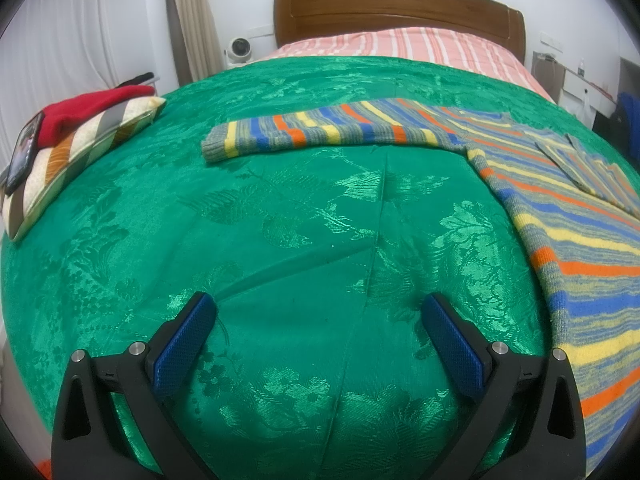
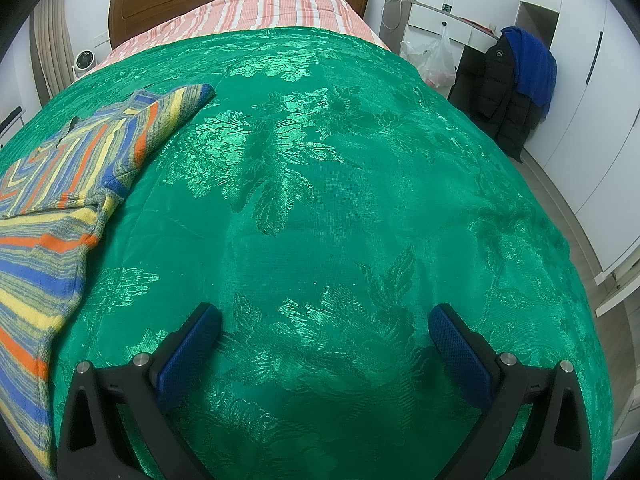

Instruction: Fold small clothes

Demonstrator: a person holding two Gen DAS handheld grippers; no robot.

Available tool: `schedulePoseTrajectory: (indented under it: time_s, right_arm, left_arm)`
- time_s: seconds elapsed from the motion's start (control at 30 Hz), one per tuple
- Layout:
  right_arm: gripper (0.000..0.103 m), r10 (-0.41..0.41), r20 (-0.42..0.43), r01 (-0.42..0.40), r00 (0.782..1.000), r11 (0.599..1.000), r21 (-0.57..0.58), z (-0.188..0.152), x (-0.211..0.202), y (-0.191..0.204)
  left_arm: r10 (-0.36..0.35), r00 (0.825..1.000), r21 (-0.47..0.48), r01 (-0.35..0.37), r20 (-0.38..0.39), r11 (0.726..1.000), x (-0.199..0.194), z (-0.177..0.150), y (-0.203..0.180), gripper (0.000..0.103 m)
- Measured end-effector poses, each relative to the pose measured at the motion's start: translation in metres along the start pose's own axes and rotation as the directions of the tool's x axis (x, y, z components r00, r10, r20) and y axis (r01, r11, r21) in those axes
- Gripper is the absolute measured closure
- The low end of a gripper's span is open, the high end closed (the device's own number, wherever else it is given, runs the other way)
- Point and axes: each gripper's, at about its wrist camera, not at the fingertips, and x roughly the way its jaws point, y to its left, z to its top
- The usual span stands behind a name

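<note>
A striped knit sweater (image 1: 560, 208) in blue, yellow, orange and grey lies flat on the green bedspread (image 1: 280, 220). In the left wrist view its body is at the right and one sleeve (image 1: 328, 130) stretches out to the left. In the right wrist view the sweater (image 2: 52, 200) is at the left, with the other sleeve (image 2: 168, 116) folded across it. My left gripper (image 1: 318, 312) is open and empty above bare bedspread, left of the sweater. My right gripper (image 2: 324, 322) is open and empty above the bedspread (image 2: 340, 200), right of the sweater.
A striped cushion (image 1: 76, 152) with a red garment (image 1: 88, 108) and a phone (image 1: 24, 152) on it lies at the bed's left edge. A wooden headboard (image 1: 400, 8) is at the back. A chair with dark and blue jackets (image 2: 516, 84) and a desk stand to the right.
</note>
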Motion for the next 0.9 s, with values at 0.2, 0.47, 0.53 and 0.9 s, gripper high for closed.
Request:
schedulePoseTrajectory:
  time_s: [0.2, 0.47, 0.53, 0.9]
  right_arm:
    - [0.000, 0.000, 0.000, 0.000, 1.000, 1.000, 0.000, 0.0000, 0.0000, 0.0001]
    - [0.000, 0.000, 0.000, 0.000, 1.000, 1.000, 0.000, -0.0001, 0.0001, 0.0002]
    - [0.000, 0.000, 0.000, 0.000, 1.000, 1.000, 0.000, 0.0000, 0.0001, 0.0003]
    - [0.000, -0.001, -0.003, 0.001, 1.000, 1.000, 0.001, 0.0000, 0.0002, 0.0005]
  left_arm:
    - [0.000, 1.000, 0.000, 0.000, 0.000, 1.000, 0.0000, 0.0001, -0.0005, 0.000]
    - [0.000, 1.000, 0.000, 0.000, 0.000, 1.000, 0.0000, 0.0001, -0.0003, 0.000]
    - [0.000, 1.000, 0.000, 0.000, 0.000, 1.000, 0.0001, 0.0001, -0.0005, 0.000]
    - [-0.001, 1.000, 0.004, 0.001, -0.014, 1.000, -0.0001, 0.0009, -0.0003, 0.000]
